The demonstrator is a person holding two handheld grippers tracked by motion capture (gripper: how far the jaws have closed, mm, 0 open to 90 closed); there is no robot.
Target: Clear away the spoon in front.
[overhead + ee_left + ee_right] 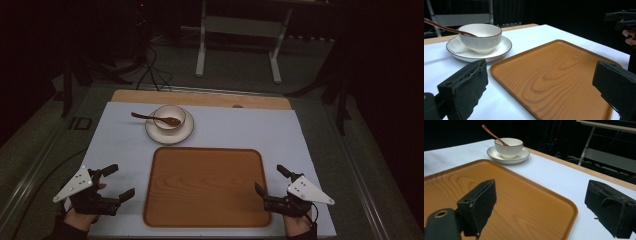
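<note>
A bare wooden tray (205,186) (559,77) (499,202) lies at the front middle of the white table cover. Behind it a white bowl (169,117) (480,36) (508,147) sits on a white saucer (169,134) (499,48) (522,155), with a brown wooden spoon (150,118) (441,26) (494,135) resting in the bowl, handle pointing left. My left gripper (120,181) (540,92) hovers open just left of the tray, nothing between its jaws. My right gripper (270,181) (541,202) stands open at the tray's right front corner, also holding nothing.
The white cover (250,130) lies over a wooden tabletop whose far edge (200,97) shows behind it. A white metal stand (237,45) and cables (150,70) sit on the dark floor beyond. The right hand and its gripper (624,21) appear far off in the left gripper view.
</note>
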